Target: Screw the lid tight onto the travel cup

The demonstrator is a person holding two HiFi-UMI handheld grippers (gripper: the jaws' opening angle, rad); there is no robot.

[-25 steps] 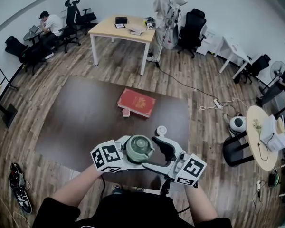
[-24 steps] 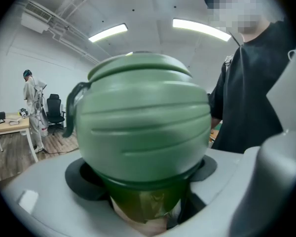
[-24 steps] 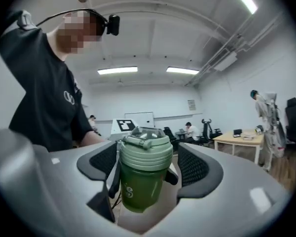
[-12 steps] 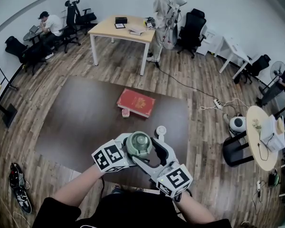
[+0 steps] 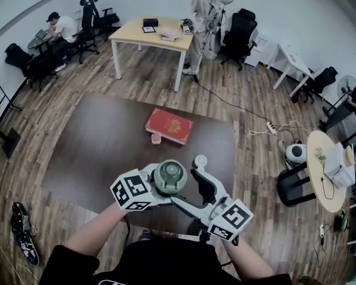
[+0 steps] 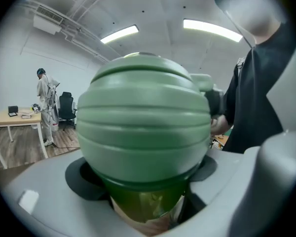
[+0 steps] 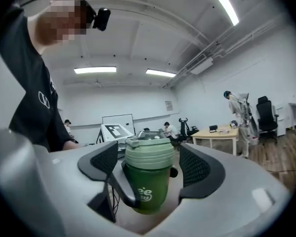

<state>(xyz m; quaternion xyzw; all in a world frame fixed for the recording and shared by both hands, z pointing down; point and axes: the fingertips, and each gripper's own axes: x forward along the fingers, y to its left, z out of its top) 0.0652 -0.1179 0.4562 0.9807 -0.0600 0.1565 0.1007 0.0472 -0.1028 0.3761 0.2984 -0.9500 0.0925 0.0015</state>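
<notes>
- clenching the left gripper [image 5: 157, 189] on the travel cup [image 7: 147, 191], jaws pressing its dark green body just under the lid [image 6: 143, 127].
- holding the cup upright, close to the chest, over the near edge of the dark brown table [image 5: 95, 153].
- keeping the right gripper [image 7: 149, 169] released, with its black ribbed pads [image 7: 102, 162] standing either side of the pale green lid, a gap on each side, not pressing it.
- showing the ribbed lid sitting level on the cup's mouth.
- showing, farther out on the table, a small white round thing [image 5: 200, 161] just beyond the right gripper, too small to name.
- showing, past that, a red book [image 5: 169, 126] lying flat near the table's middle, with a small pink object [image 5: 156, 139] just beside its near edge.
- showing, far across the wooden floor, a light wooden desk [image 5: 151, 37], one person [image 5: 204, 10] standing at its right end and another person [image 5: 59, 28] sitting at the left among black office chairs [image 5: 98, 19].
</notes>
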